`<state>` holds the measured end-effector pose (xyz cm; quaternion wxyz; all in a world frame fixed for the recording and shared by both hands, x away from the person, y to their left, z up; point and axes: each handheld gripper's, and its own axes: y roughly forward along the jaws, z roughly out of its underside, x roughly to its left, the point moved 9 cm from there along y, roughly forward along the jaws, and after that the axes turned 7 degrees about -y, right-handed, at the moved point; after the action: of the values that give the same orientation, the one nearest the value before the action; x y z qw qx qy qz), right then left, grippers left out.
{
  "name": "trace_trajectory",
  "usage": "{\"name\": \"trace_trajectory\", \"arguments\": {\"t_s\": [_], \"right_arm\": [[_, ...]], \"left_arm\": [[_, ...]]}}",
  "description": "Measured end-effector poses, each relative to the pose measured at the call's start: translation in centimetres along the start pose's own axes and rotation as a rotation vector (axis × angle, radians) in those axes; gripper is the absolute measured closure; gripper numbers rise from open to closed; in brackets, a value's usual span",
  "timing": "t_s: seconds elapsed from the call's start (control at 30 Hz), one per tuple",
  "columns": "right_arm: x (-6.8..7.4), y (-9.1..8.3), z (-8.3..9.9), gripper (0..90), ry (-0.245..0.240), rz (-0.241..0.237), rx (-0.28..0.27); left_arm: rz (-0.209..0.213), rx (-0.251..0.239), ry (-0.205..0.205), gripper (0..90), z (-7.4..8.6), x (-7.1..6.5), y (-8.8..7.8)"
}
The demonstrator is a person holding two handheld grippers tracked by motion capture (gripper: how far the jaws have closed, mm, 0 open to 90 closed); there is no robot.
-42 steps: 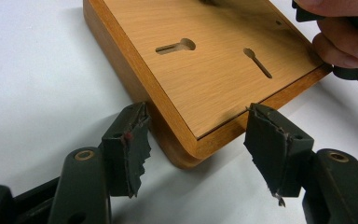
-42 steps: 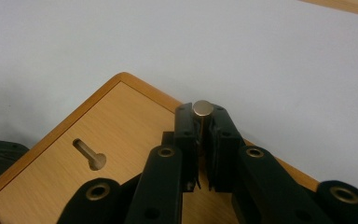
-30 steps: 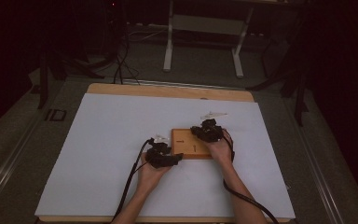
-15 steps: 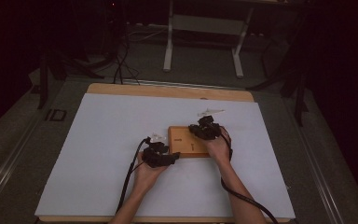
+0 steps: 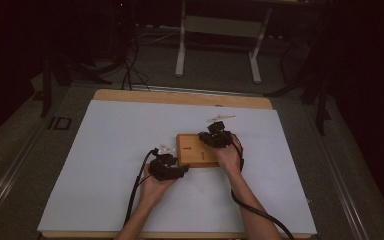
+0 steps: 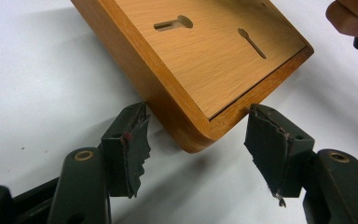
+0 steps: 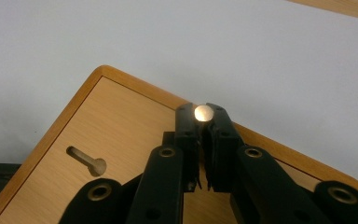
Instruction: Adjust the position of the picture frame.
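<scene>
A flat wooden board with two keyhole slots lies on the white table top. My left gripper sits at the board's near left corner. In the left gripper view its jaws straddle that corner, and both pad tips touch the board's sides. My right gripper hovers over the board's far right part, with a hand behind it. In the right gripper view its jaws are shut on a small round shiny metal piece held at the tips above the board.
The white sheet covers a wooden table whose far edge shows. Black cables trail from both grippers toward the near edge. A white stand and dark floor lie beyond the table.
</scene>
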<state>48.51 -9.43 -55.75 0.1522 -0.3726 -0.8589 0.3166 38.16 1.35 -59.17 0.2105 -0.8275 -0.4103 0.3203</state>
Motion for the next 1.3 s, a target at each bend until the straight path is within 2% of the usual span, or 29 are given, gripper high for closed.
{"name": "trace_trajectory", "arguments": {"t_s": [0.23, 0.37, 0.47, 0.6, 0.77, 0.87, 1.0, 1.17, 1.3], "right_arm": [[0.2, 0.0, -0.1, 85.3, 0.005, 0.006, 0.005], [0.3, 0.2, -0.1, 85.2, 0.014, 0.002, 0.009], [0.4, 0.4, 0.0, 85.2, 0.015, 0.006, 0.012], [0.4, 0.6, 0.0, 85.2, 0.02, 0.011, 0.013], [0.3, 0.5, 0.0, 85.2, 0.013, 0.019, 0.016], [0.3, 0.2, -0.2, 85.2, 0.0, 0.032, 0.022], [0.3, 0.0, -0.3, 85.2, -0.003, 0.036, 0.026], [0.9, 0.0, -0.6, 85.2, -0.013, 0.027, 0.029], [1.4, 0.2, -0.7, 85.3, -0.027, 0.021, 0.037]], "left_arm": [[-0.01, -0.008, 0.007, 41.9, 0.0, 0.0, -0.4], [-0.025, 0.017, 0.043, 41.5, 0.6, 0.0, -0.3], [-0.053, 0.03, 0.071, 41.7, 0.8, 0.2, -0.1], [-0.075, 0.038, 0.088, 43.2, 1.0, 0.3, 0.2], [-0.086, 0.037, 0.093, 45.5, 0.9, 0.4, 0.1], [-0.108, 0.031, 0.074, 46.3, 0.7, 1.0, 0.0], [-0.113, 0.024, 0.068, 47.7, 0.6, 1.4, -0.3], [-0.123, 0.029, 0.063, 48.9, 0.7, 1.7, -0.6], [-0.116, 0.03, 0.057, 48.7, 1.0, 1.8, -0.9]]}}
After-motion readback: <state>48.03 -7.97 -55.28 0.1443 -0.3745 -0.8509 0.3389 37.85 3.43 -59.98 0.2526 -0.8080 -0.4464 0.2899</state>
